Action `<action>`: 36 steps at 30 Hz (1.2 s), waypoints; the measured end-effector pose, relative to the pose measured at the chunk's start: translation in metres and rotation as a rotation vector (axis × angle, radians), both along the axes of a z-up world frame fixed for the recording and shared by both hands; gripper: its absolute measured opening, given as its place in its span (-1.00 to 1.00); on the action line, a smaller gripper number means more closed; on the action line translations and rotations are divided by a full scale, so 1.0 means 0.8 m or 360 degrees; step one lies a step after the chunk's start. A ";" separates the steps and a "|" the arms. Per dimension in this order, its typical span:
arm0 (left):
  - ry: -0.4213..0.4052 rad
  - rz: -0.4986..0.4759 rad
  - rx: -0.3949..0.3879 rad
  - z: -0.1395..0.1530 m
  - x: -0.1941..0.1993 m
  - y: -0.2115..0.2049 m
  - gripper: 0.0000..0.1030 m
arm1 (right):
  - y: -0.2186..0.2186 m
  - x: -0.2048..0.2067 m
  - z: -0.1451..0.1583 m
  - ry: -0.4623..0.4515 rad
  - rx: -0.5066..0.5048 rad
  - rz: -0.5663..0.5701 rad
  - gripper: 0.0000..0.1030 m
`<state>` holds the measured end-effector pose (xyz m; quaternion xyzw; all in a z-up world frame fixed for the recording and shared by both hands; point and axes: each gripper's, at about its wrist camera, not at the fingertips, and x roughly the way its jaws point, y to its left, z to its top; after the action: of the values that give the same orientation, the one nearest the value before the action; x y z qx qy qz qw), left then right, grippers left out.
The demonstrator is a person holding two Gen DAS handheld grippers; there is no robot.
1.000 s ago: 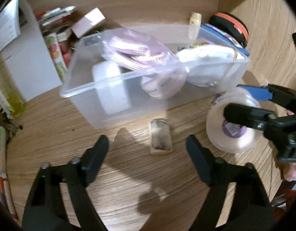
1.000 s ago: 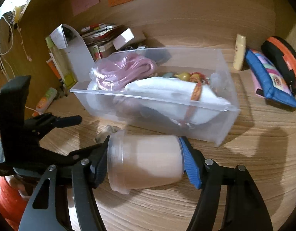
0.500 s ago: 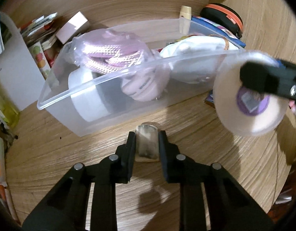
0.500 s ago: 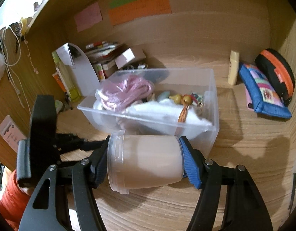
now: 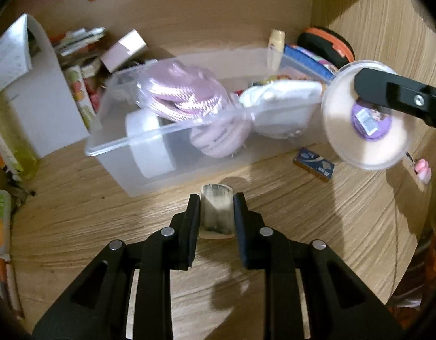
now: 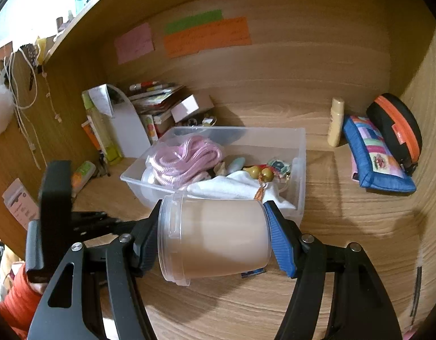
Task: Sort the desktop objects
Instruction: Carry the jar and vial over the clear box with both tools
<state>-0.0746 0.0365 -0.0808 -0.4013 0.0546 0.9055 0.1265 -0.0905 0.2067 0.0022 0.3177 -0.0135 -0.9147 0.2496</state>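
My left gripper [image 5: 216, 212] is shut on a small clear packet [image 5: 217, 214] with dark grey contents, just in front of the clear plastic bin [image 5: 150, 153]. My right gripper [image 6: 212, 240] is shut on a translucent round jar [image 6: 215, 240] of beige cream, held on its side above the desk to the right of the bin [image 6: 301, 175]. The jar [image 5: 368, 116] also shows in the left wrist view, lifted beside the bin's right end. The bin holds a pink cord bundle [image 6: 184, 158], a white cloth [image 6: 240, 188] and small trinkets.
A small blue box [image 5: 314, 164] lies on the desk right of the bin. A blue pouch [image 6: 376, 155], an orange-black case [image 6: 396, 127] and a small cream bottle [image 6: 336, 121] stand at back right. A white file holder [image 6: 127, 124] and books stand at back left.
My left gripper closed on the small packet and holds it. My right gripper raised the jar higher and further from the desk, uncovering the small blue box.
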 end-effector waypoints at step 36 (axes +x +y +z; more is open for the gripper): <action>0.0239 0.0238 0.0167 0.108 -0.041 -0.066 -0.56 | -0.014 -0.082 0.034 0.0040 -0.0080 -0.0043 0.23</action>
<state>-0.1073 -0.0165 0.0055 -0.3280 -0.0136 0.9416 0.0751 -0.1559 0.1958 0.0294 0.2997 -0.0378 -0.9212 0.2454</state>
